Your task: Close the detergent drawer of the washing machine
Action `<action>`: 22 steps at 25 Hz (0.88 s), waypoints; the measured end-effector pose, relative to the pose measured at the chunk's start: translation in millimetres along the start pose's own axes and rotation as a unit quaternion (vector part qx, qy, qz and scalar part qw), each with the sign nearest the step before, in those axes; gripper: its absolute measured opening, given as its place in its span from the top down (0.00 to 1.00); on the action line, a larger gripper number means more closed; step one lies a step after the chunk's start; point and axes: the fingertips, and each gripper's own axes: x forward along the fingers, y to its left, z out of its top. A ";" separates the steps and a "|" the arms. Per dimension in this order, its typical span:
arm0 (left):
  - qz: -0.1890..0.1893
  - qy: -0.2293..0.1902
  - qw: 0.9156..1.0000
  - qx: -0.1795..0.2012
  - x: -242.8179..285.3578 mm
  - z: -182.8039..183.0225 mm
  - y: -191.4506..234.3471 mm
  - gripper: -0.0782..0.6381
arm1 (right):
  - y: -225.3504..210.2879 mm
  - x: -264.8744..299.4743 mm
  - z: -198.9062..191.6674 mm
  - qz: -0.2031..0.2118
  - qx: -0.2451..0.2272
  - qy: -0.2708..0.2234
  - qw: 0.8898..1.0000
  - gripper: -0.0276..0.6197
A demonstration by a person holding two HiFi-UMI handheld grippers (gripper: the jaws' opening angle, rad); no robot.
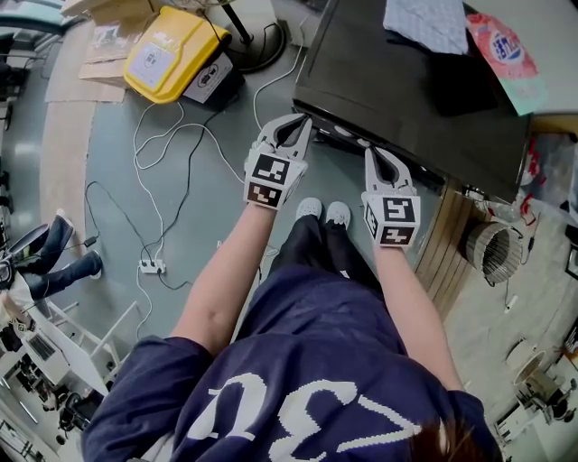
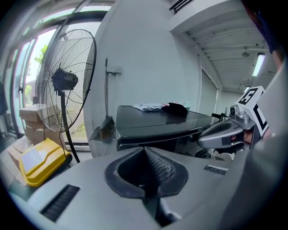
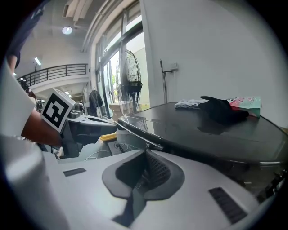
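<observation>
starting from the left, there's a yellow plastic case [image 1: 172, 54] and a white power strip [image 1: 149, 266] on the grey floor [image 1: 108, 180], well away from the action, so just clutter.

then the left gripper [image 1: 301, 122], held out low in front of the person with its tip right at the near left corner of the glossy black washing machine [image 1: 406, 99]. its own view shows the jaws pressed together with nothing between them, which makes sense imo. you don't pinch a drawer to shut it, you push it with a closed nose.

the right gripper [image 1: 372, 155] sits just beside it, further along the front edge, and it's closed up on nothing too. both point at the machine's front, so it looks like lining up for a shove.

the detergent drawer itself can't really be picked out. it should be on the front face under that top lip, which the head view mostly hides and the gripper views leave in shadow, so no call on whether it's in or out.

on top of the machine, toward the right, lie a pale checked cloth [image 1: 424, 23], a dark lump of fabric [image 1: 465, 86] and a pink and green packet [image 1: 506, 50], all set well back from the front edge.
</observation>
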 end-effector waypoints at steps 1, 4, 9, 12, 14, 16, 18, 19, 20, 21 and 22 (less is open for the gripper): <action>0.001 -0.002 1.000 -0.002 0.3 0.3 0.6 0.86 | -0.1 0.6 0.1 -0.001 0.000 0.000 1.000 0.93; 0.004 -0.003 1.000 -0.007 0.5 0.0 -0.5 0.86 | -1.2 0.6 -0.5 -0.007 0.006 0.003 1.000 0.94; -0.001 0.000 1.000 0.001 1.6 0.4 0.2 0.86 | -1.9 2.2 -0.3 -0.015 0.011 -0.002 1.000 0.94; 0.003 0.001 1.000 0.006 3.9 1.8 1.8 0.86 | -3.8 4.7 1.3 -0.021 0.010 -0.006 1.000 0.94; 0.010 0.006 1.000 0.010 9.7 4.1 3.5 0.86 | -9.2 7.7 3.7 -0.027 0.012 -0.008 1.000 0.93; 0.014 0.011 1.000 0.013 14.6 6.7 5.3 0.86 | -11.7 12.0 4.9 -0.024 0.014 -0.005 1.000 0.94; 0.014 0.008 1.000 0.011 14.0 7.1 5.6 0.86 | -9.3 13.6 4.6 -0.018 0.003 0.000 1.000 0.93; 0.013 0.006 1.000 0.007 13.2 7.0 5.6 0.86 | -8.5 13.1 4.5 -0.017 0.000 0.000 1.000 0.93; 0.012 0.005 1.000 0.004 12.8 7.1 5.3 0.86 | -8.6 12.3 4.5 -0.016 -0.001 0.000 1.000 0.93; 0.013 0.004 1.000 0.002 13.0 7.4 4.8 0.86 | -9.3 11.5 4.5 -0.016 -0.003 0.000 1.000 0.93; 0.013 0.003 1.000 0.001 13.3 7.6 4.4 0.86 | -10.0 10.8 5.0 -0.016 -0.007 0.000 1.000 0.93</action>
